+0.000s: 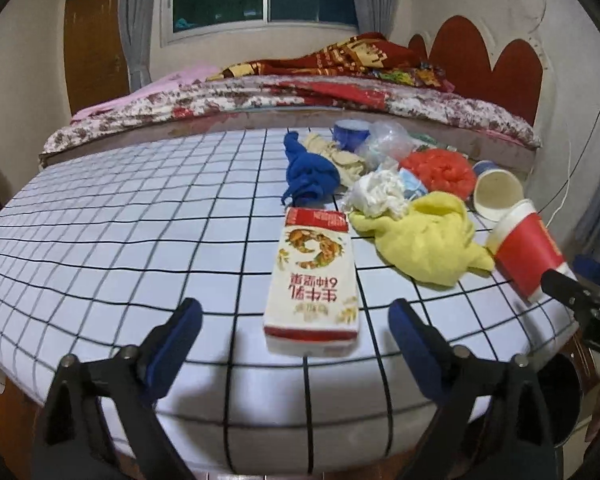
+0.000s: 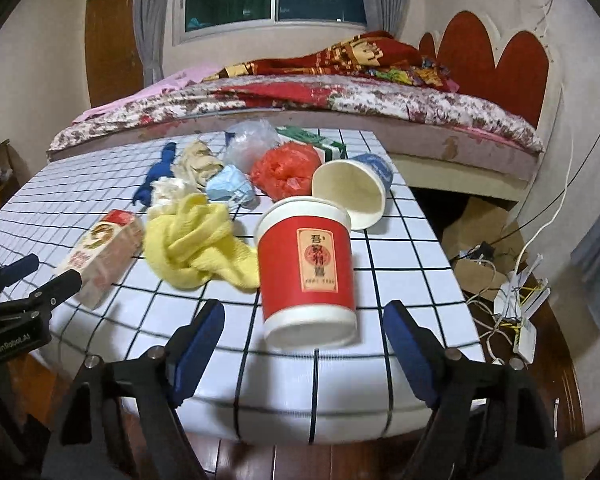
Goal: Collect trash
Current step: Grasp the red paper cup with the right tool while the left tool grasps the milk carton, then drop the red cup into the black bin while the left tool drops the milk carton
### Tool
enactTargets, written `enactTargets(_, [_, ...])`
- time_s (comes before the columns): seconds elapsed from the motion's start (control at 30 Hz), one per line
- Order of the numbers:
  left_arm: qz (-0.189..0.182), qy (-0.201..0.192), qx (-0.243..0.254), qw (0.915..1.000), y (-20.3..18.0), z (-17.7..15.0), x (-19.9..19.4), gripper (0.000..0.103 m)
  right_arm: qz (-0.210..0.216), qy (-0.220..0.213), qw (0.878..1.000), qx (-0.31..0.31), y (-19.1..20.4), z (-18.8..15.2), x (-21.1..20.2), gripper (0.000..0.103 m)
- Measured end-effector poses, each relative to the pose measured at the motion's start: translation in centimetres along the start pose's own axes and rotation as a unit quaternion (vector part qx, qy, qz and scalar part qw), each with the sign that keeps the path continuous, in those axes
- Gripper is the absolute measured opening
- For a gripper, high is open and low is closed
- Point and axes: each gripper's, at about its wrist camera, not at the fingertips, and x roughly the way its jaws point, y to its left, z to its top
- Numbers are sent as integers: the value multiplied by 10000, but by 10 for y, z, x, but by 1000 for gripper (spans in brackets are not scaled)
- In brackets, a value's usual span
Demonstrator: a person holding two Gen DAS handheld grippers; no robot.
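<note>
Trash lies on a table with a white grid cloth [image 1: 120,240]. A white and red carton [image 1: 314,276] lies flat just ahead of my open, empty left gripper [image 1: 296,320]. A red paper cup [image 2: 306,268] lies on its side just ahead of my open, empty right gripper [image 2: 304,328]; it also shows in the left wrist view [image 1: 524,248]. Beyond lie a yellow cloth [image 2: 198,240], a blue paper cup on its side [image 2: 354,190], a red plastic bag [image 2: 286,168], a blue face mask [image 2: 232,188], white tissue [image 1: 376,192] and a blue rag [image 1: 308,172].
A bed [image 1: 300,96] with patterned blankets stands behind the table. Cables and a white power strip [image 2: 516,312] lie on the floor to the right of the table. A dark round bin [image 1: 560,396] sits below the table's right front corner. A green box [image 2: 312,140] lies at the table's far side.
</note>
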Motion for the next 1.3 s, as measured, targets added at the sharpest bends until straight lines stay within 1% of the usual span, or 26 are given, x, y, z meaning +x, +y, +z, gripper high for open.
enactTargets(0.07, [-20, 70, 9, 10000, -1, 1, 9, 87, 9, 69, 10000, 25, -3, 2, 9, 83])
enactTargets(0.13, [-46, 137, -6, 9999, -2, 0, 13, 82, 12, 152, 9999, 30, -5, 3, 17, 81])
enactTargets(0.2, [-123, 184, -52, 9997, 0, 0, 16, 80, 55, 198, 9998, 35, -6, 4, 23, 74])
enactTargets(0.23, [-142, 200, -44, 9997, 0, 0, 17, 74, 78, 234, 9997, 10, -7, 5, 26, 65])
enactTargets(0.27, [-175, 214, -38, 9996, -1, 0, 19, 67, 115, 261, 9996, -24, -8, 5, 28, 61])
enactTargets(0.3, [-323, 257, -33, 9991, 0, -1, 21, 53, 132, 225, 9996, -51, -8, 5, 28, 59])
enactTargets(0.37, [-459, 209, -83, 9987, 0, 0, 19, 52, 151, 180, 9997, -115, -9, 5, 25, 56])
enactTargets(0.43, [-493, 88, -72, 9987, -1, 0, 12, 51, 152, 67, 9998, -140, -9, 4, 19, 55])
enactTargets(0.53, [-555, -183, -43, 9983, -5, -3, -12, 51, 149, -193, 9996, -165, -12, 1, -3, 55])
enactTargets(0.6, [-647, -295, -23, 9975, -11, -3, -23, 51, 143, -354, 9992, -134, -19, -3, -19, 55])
enactTargets(0.67, [-753, -387, 74, 9964, -21, -3, -34, 51, 122, -483, 9987, -45, -29, -9, -37, 55])
enactTargets(0.83, [-1154, -558, 400, 9909, -60, -3, -59, 51, -25, -700, 9974, 190, -60, -27, -77, 55])
enactTargets(0.97, [-1524, -628, 781, 9832, -99, -8, -74, 51, -289, -824, 9956, 334, -92, -47, -108, 55])
enactTargets(1.1, [-2001, -556, 1154, 9714, -143, -17, -81, 51, -589, -782, 9940, 479, -123, -68, -129, 55])
enactTargets(1.17, [-2238, -497, 1312, 9645, -163, -23, -85, 51, -780, -713, 9929, 547, -142, -81, -138, 55])
enactTargets(1.3, [-2759, -386, 1775, 9439, -209, -40, -94, 51, -1016, -546, 9903, 769, -171, -108, -150, 55])
